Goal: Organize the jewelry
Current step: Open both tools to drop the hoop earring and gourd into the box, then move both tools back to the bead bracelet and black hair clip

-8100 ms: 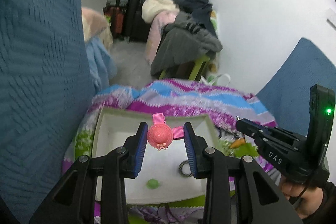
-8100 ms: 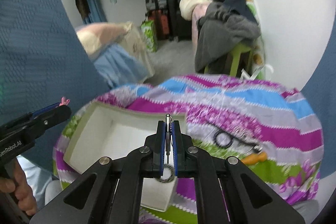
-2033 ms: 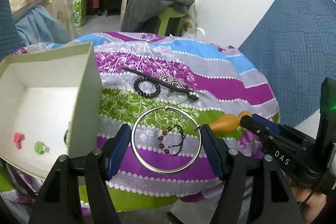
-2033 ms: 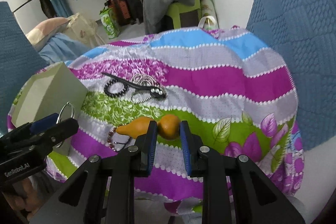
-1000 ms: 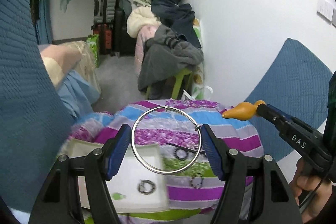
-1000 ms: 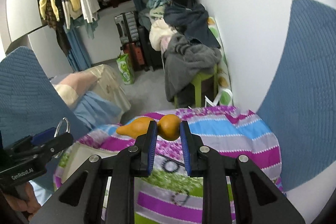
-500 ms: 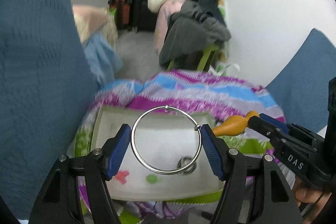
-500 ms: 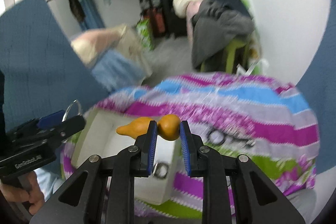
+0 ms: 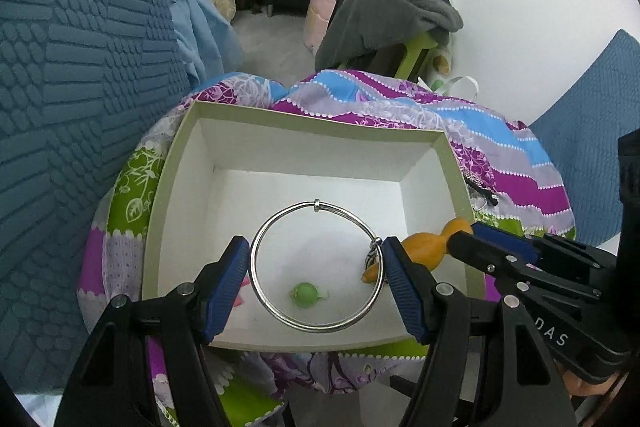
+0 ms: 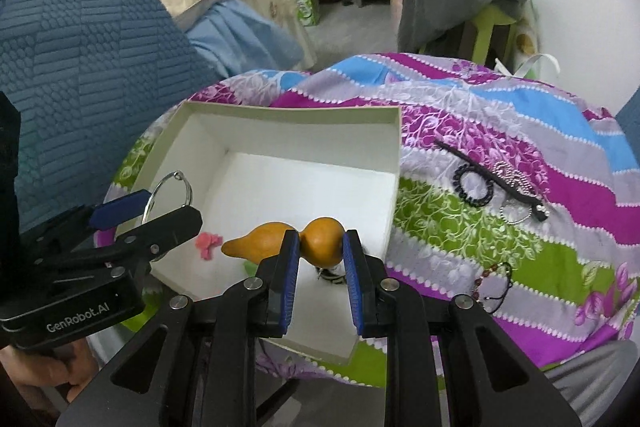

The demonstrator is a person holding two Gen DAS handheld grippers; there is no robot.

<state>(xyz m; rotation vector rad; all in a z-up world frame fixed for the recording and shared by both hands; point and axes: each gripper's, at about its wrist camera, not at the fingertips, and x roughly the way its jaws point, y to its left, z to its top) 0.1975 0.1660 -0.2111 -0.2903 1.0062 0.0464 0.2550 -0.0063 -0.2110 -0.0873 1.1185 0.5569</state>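
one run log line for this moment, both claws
left claw: shut on silver bangle, over white box | right claw: shut on orange gourd, over box | next: likely release both

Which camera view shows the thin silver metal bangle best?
The left wrist view: the thin silver metal bangle faces the camera as a whole circle between the left gripper's fingers. The right wrist view shows it edge-on and partly hidden.

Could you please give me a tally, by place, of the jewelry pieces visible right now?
Held in grippers: 2, the silver bangle and orange gourd charm.
Lying in the white box: 3, pink piece, green piece, striped ring.
Lying on the cloth: 4, black hair tie, long hair clip, small silver ring, beaded bracelet.
Total: 9.
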